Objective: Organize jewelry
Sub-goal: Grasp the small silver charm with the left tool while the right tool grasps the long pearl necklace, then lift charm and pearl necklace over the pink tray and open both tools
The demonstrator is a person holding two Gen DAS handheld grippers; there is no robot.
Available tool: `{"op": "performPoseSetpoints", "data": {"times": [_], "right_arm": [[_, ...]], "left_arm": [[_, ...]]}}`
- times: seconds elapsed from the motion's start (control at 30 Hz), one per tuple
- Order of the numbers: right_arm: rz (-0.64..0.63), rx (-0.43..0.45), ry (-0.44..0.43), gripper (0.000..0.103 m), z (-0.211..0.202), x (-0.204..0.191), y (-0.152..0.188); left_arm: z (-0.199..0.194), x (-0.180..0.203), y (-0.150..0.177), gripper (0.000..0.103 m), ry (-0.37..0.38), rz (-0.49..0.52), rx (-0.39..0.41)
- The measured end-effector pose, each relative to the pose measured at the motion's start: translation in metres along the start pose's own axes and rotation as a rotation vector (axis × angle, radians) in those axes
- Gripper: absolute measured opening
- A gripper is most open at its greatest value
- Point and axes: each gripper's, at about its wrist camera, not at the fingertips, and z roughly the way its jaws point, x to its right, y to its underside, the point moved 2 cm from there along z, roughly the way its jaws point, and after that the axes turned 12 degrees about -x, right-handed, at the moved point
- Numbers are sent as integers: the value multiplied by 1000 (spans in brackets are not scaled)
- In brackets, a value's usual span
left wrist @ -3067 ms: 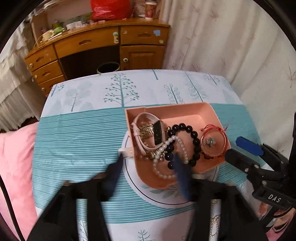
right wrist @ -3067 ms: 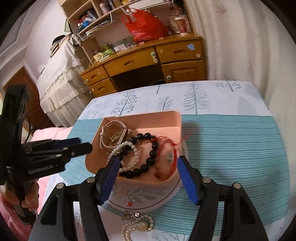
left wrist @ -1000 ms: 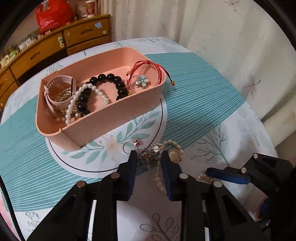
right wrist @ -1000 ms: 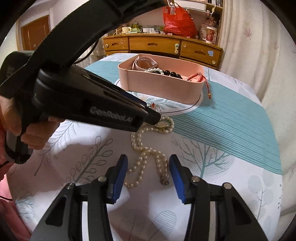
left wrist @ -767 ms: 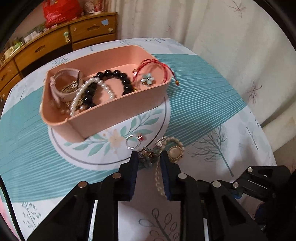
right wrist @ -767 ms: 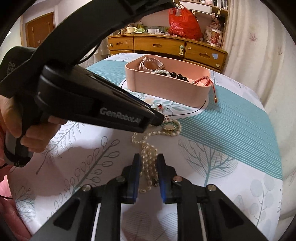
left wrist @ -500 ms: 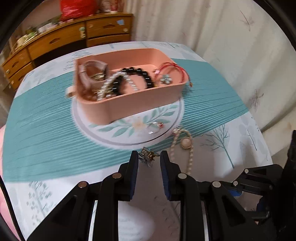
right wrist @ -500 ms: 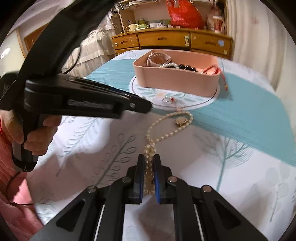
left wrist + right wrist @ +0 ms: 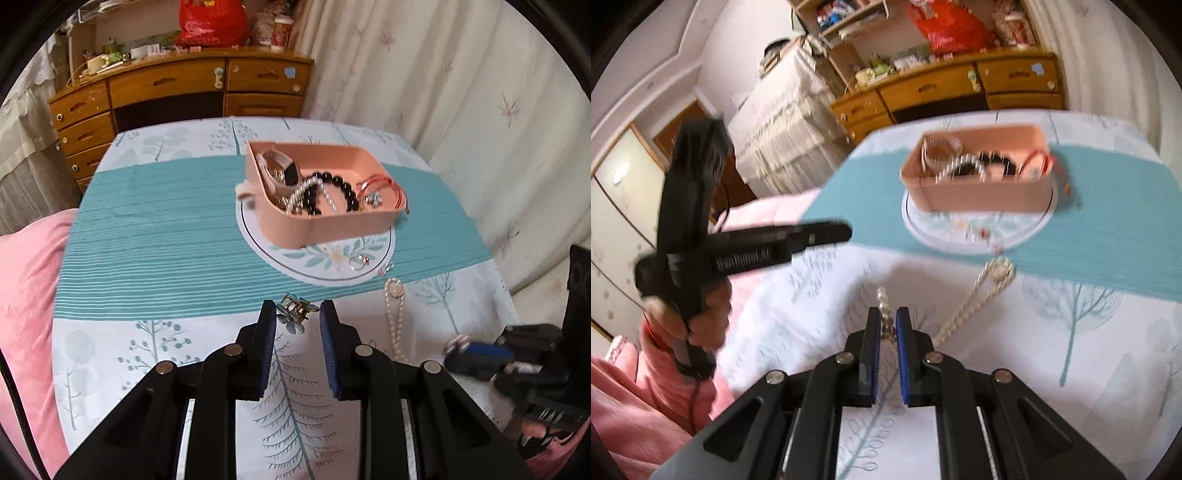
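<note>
My left gripper is shut on a small blue-and-gold flower hair clip and holds it above the tablecloth. My right gripper is shut on one end of a pearl necklace; the strand trails to its pendant near the teal stripe and also shows in the left wrist view. A pink tray holds a watch, black beads, pearls and a red bracelet; it also shows, blurred, in the right wrist view. A ring lies on the round mat.
The table has a white-and-teal cloth with tree prints. A small charm lies by the mat's edge. A wooden desk stands behind the table, a curtain on the right, pink bedding on the left.
Both grippers have lifted and pulled back from the tray. The left carries the hair clip up off the cloth. The right drags the pearl necklace's end up and leftward, stretching the strand.
</note>
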Motion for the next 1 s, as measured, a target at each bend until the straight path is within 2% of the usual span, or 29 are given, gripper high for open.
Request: {"op": "performPoseSetpoints", "data": {"times": [0.2, 0.43, 0.6, 0.8, 0.93, 1.0], "right_arm": [[-18, 122, 76, 5, -44, -10, -32], [-35, 225, 129, 5, -88, -14, -69], [-43, 286, 139, 5, -109, -14, -93], [-76, 368, 106, 5, -123, -17, -124], [-93, 414, 102, 5, -124, -13, -146], [-95, 440, 88, 5, -119, -10, -157]], "left_arm": [[-21, 3, -8, 22, 2, 6, 47], [-42, 17, -27, 22, -11, 46, 104], [-56, 28, -51, 22, 4, 64, 152], [-62, 35, -88, 22, 32, 55, 207], [-47, 38, -115, 22, -16, 30, 229], [-32, 36, -124, 22, 11, 6, 210]]}}
